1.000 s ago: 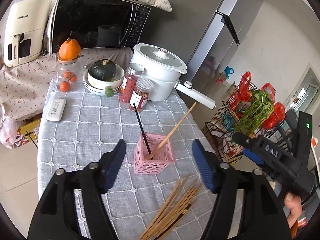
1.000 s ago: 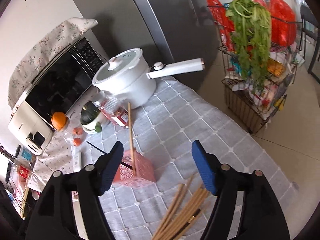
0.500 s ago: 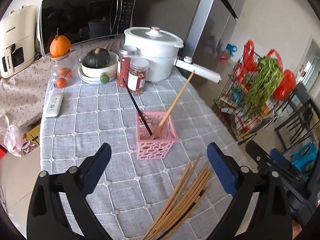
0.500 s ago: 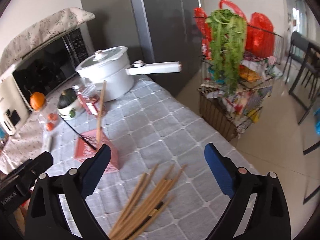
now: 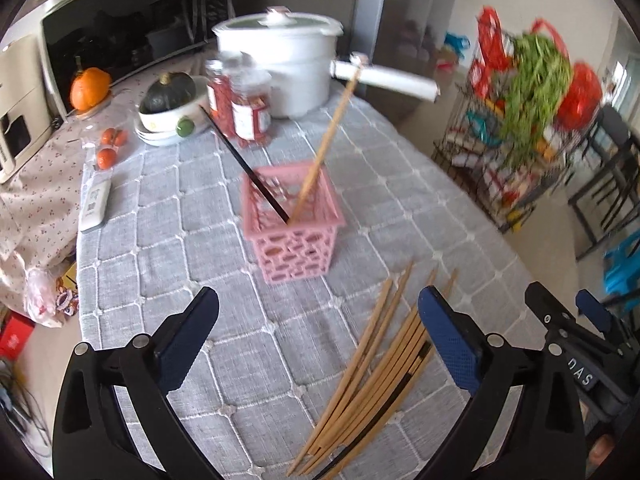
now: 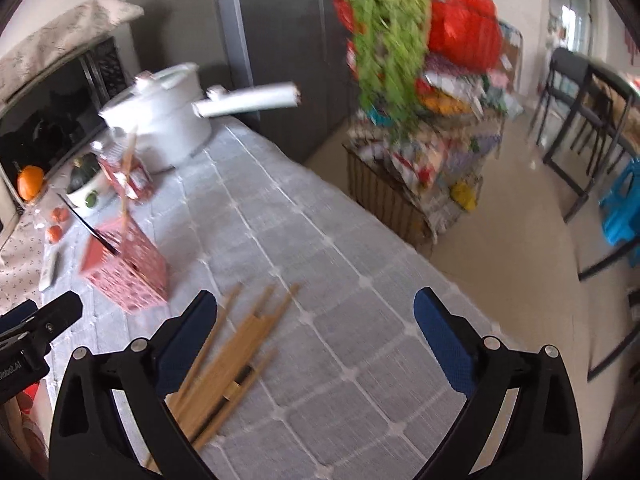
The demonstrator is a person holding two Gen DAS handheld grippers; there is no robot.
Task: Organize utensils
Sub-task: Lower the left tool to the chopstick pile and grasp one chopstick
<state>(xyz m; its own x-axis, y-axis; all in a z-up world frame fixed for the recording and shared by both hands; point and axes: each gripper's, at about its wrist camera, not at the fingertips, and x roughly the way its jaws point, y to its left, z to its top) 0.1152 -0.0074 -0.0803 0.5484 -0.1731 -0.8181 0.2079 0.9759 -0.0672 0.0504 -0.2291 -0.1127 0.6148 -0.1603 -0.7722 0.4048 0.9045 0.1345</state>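
A pink lattice basket [image 5: 296, 236] [image 6: 128, 272] stands mid-table on the grey checked cloth. One wooden chopstick [image 5: 324, 148] and one black chopstick [image 5: 244, 164] lean in it. Several loose wooden chopsticks [image 5: 380, 372] [image 6: 224, 364], with a black one among them, lie in a pile at the near edge. My left gripper [image 5: 316, 296] hovers over the cloth just left of the pile; its jaws are opening and nothing is between them. My right gripper [image 6: 314, 296] hangs wide over the cloth just right of the pile, also with nothing between its fingers.
A white pot [image 5: 288, 64] with a long handle, two red jars [image 5: 244, 108], a bowl with a green squash [image 5: 168, 92] and a remote [image 5: 95, 204] sit behind the basket. A microwave [image 5: 120, 32] stands at the back. A wire rack of greens [image 6: 400, 80] stands past the table's right edge.
Both grippers have opened much wider and sunk toward the table. The chopstick pile now lies closer, by the fingertips. The basket and its two chopsticks have not moved.
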